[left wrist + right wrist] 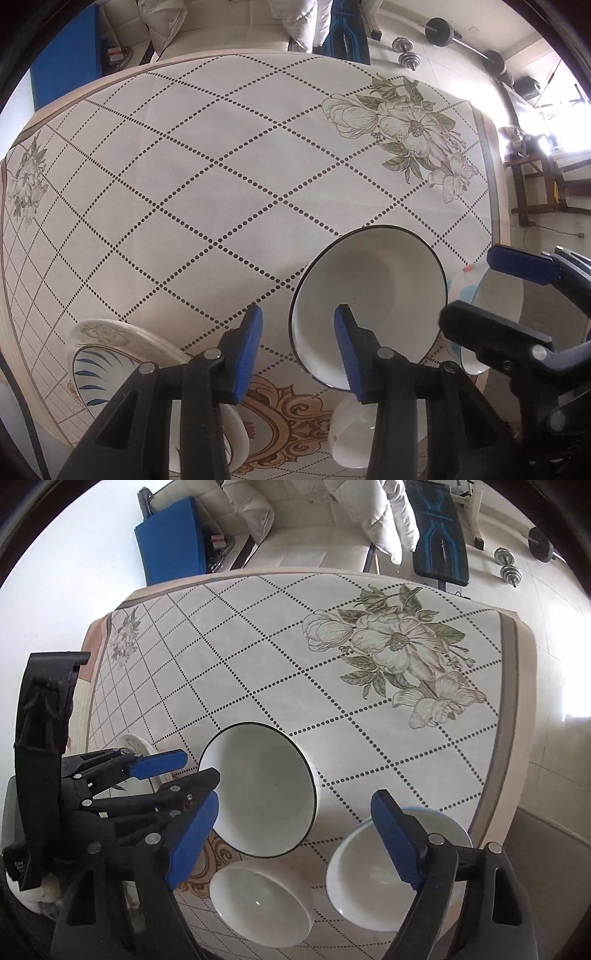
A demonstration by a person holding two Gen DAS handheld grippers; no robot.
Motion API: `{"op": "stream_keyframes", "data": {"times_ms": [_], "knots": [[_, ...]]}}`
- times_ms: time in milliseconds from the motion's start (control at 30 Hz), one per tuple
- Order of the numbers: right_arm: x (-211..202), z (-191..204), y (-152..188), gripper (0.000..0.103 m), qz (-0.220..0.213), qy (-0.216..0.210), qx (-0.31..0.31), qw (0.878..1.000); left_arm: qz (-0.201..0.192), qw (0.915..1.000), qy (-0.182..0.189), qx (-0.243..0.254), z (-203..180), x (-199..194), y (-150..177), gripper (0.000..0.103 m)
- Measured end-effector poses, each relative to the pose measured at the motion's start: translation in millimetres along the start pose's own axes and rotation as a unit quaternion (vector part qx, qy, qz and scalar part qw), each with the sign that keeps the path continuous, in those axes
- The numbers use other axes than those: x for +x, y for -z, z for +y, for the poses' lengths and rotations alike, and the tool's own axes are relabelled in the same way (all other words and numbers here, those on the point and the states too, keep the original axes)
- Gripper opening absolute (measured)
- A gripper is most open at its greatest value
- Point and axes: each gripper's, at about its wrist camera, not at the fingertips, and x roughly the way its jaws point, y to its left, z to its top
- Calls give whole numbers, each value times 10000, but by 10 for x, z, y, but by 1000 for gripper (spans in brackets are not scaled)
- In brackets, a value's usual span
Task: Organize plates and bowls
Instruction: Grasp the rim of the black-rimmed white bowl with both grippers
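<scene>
Black-rimmed bowl (260, 790) sits upright on the tablecloth (332, 672), a plain white bowl (260, 904) just nearer me, a third bowl (373, 871) to its right; patterned plates (122, 354) are stacked at far left. My left gripper (299, 354) is released, one pad over the black-rimmed bowl, gripping nothing. My right gripper (299, 838) hangs wide apart, empty; I read no writing.
</scene>
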Motion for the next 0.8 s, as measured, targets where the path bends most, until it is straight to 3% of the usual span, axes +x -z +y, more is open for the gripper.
{"op": "stream_keyframes", "data": {"times_ms": [67, 167, 500, 600, 800], "knots": [[143, 36, -88, 69, 232, 88, -133, 9996, 81, 10000, -6, -36, 5, 80, -18, 34], [298, 10, -185, 64, 464, 173, -214, 9985, 212, 9996, 132, -128, 29, 177, -14, 32], [765, -123, -272, 24, 1026, 94, -30, 9947, 492, 9979, 353, -245, 72, 438, 94, 11], [889, -156, -262, 12, 1109, 130, 62, 9937, 505, 9970, 478, -336, 128, 473, 125, 9], [920, -116, -214, 9, 1155, 184, 71, 9931, 505, 9971, 428, -363, 209, 433, 112, 9]]}}
